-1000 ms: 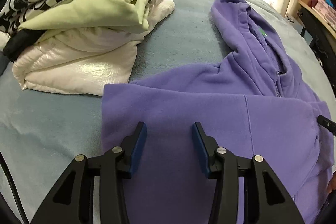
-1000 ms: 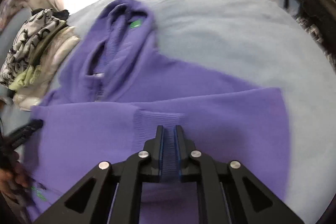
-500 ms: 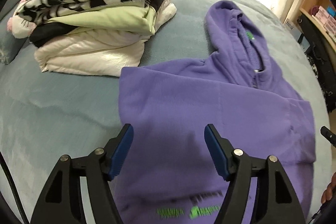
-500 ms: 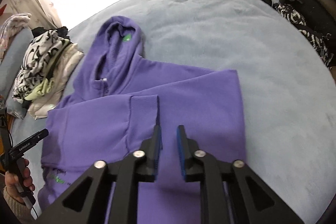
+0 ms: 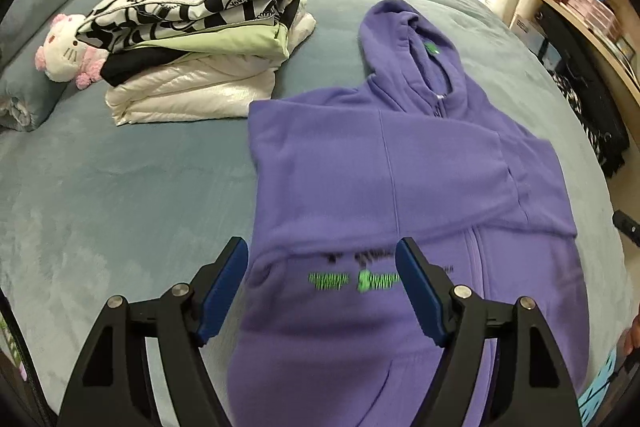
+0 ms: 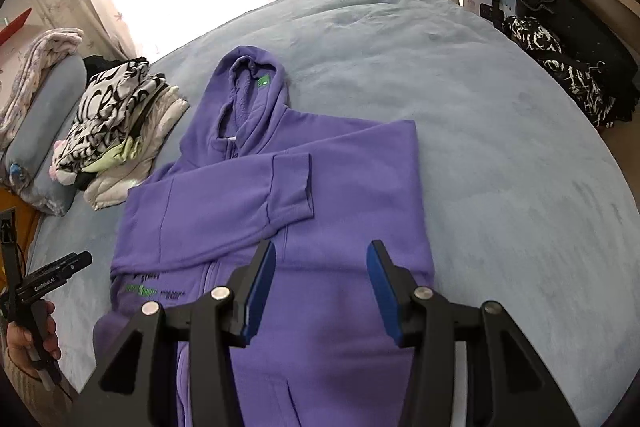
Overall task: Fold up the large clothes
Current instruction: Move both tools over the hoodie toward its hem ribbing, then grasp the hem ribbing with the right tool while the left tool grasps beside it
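Purple hoodie (image 6: 280,227) lay flat with both sleeves crossed over its chest, so you'd squared it for the next fold. Your left gripper (image 5: 322,287) and right gripper (image 6: 322,287) hung above it, jaws opening on nothing.

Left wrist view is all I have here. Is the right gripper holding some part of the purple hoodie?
Observer: No. The right gripper hangs over the purple hoodie; its jaws are opening, with nothing between them.
Operator: Where does the sleeve cuff lie?
Observer: The cuff lies flat on the hoodie's front, below the hood.
Operator: Is there anything beyond the folded stack?
Observer: Yes, a pale blanket lies on the blue-grey bolster.
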{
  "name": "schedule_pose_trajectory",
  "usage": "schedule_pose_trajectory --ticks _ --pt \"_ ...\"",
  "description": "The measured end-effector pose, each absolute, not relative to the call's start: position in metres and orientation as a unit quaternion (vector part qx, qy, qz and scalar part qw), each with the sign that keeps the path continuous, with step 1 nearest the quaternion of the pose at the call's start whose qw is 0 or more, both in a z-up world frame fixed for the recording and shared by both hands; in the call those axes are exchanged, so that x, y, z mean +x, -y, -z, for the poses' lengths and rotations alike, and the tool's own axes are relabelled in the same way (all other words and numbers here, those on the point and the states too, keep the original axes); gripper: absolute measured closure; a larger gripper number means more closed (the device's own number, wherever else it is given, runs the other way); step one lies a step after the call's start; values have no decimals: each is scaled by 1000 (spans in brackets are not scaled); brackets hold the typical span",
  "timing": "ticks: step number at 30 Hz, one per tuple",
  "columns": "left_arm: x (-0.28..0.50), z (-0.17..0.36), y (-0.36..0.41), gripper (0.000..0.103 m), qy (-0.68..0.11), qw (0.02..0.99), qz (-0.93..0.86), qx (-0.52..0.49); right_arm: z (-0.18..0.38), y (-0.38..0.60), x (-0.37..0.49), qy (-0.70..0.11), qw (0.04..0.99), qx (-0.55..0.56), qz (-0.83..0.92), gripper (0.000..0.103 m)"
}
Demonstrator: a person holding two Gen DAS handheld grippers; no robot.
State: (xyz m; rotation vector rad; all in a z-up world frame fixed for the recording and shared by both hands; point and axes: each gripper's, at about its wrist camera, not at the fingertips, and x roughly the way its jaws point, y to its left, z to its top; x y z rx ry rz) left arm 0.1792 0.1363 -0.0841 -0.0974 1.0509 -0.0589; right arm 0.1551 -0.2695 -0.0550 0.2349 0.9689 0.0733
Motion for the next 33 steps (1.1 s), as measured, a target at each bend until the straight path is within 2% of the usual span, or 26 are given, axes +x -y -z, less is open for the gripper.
schedule_pose_trajectory --ticks 10,22,33 --pt "104 87 -153 28 -513 856 41 -57 56 272 85 -473 873 89 -75 55" --pt "-25 137 -189 28 -540 823 125 -121 78 307 -38 -494 858 77 -119 55" --pt "-42 179 -201 28 -542 798 165 -206 132 329 -82 -526 818 167 -159 55"
